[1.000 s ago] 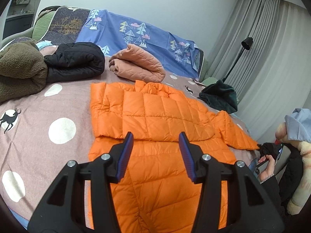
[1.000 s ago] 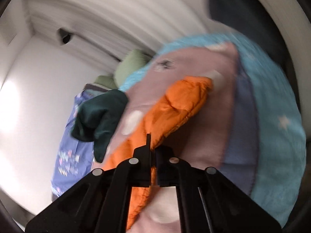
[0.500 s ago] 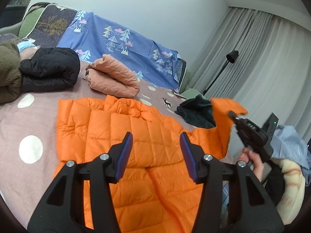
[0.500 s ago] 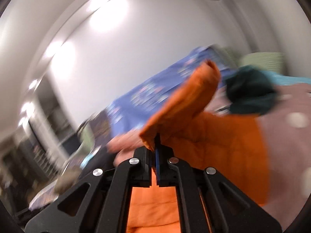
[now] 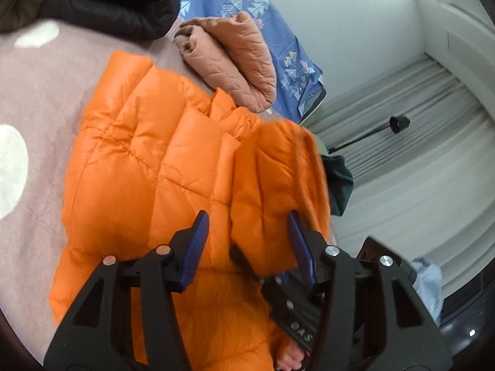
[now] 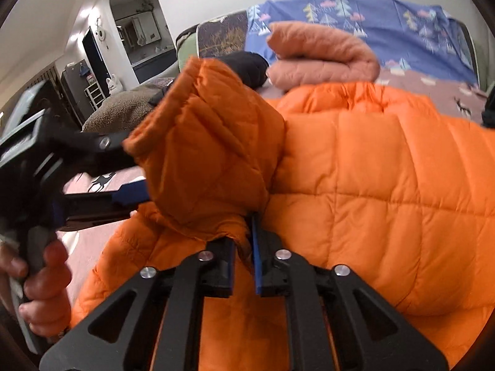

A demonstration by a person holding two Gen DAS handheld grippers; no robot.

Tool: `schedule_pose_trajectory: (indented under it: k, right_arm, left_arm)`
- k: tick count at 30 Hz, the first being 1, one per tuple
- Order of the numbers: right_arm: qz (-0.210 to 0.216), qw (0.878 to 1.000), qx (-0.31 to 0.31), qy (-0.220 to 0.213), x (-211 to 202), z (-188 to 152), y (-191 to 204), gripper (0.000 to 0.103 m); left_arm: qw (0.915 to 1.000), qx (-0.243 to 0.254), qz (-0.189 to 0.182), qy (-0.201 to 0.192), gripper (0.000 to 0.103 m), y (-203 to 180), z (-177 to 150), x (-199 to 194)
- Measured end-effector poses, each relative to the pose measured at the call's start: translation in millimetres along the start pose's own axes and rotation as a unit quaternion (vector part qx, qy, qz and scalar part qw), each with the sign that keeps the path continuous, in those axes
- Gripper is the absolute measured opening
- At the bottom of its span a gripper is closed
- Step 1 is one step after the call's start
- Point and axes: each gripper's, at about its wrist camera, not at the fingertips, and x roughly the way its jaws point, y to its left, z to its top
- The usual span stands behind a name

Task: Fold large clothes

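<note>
An orange puffer jacket [image 5: 148, 160] lies spread on the bed. My right gripper [image 6: 243, 241] is shut on the end of its right sleeve [image 6: 213, 154] and holds it up over the jacket's body [image 6: 386, 185]. In the left wrist view the lifted sleeve [image 5: 278, 185] hangs between my left gripper's blue pads. My left gripper [image 5: 246, 241] is open just above the jacket, with the sleeve in its gap. It also shows in the right wrist view [image 6: 130, 170], at the left beside the sleeve.
The brown bedspread [image 5: 37, 92] has white dots. A folded salmon quilted garment [image 5: 235, 52], a black jacket [image 5: 117, 0] and a brown fleece [image 6: 123, 108] lie at the head of the bed. A dark green garment [image 5: 338, 182] lies at the right edge. A floor lamp [image 5: 399, 122] stands by the curtains.
My right gripper has swung the sleeve from the bed's right edge up and over the jacket's body. My left gripper has moved forward and tilted, and the sleeve now hangs between its pads.
</note>
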Motion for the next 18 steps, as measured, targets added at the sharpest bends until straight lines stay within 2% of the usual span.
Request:
schedule_pose_trajectory:
  k: [1,5,7,10,13,16,17,18]
  right_arm:
    - [0.001,1.0,0.007,0.002,0,1,-3,0.012]
    - [-0.003,1.0,0.001,0.009,-1,-5,-1,0.018]
    - [-0.006,1.0,-0.006,0.01,2,-5,1,0.018]
    - [-0.008,1.0,-0.007,0.013,7,-4,3,0.019]
    - [-0.009,1.0,-0.01,0.014,10,-4,2,0.019]
    - [-0.009,1.0,-0.011,0.015,10,-5,2,0.019]
    - [-0.008,1.0,-0.01,0.016,10,-5,2,0.019]
    - [-0.008,1.0,-0.009,0.016,9,-5,2,0.019]
  left_arm:
    - [1.0,-0.008,-0.004,-0.003,0.059,3,1,0]
    - [0.999,-0.038,-0.024,-0.01,0.06,13,5,0]
    - [0.9977,-0.049,-0.043,-0.022,0.068,16,7,-8]
    - [0.9983,-0.03,-0.038,-0.032,0.076,8,13,-18]
    - [0.9996,0.012,-0.016,-0.018,0.076,-7,15,-12]
    - [0.9988,0.039,0.027,0.003,0.074,-14,14,5]
    - [0.9989,0.036,0.03,0.007,0.072,-13,13,8]
    - [0.999,0.031,0.03,0.011,0.063,-11,12,12]
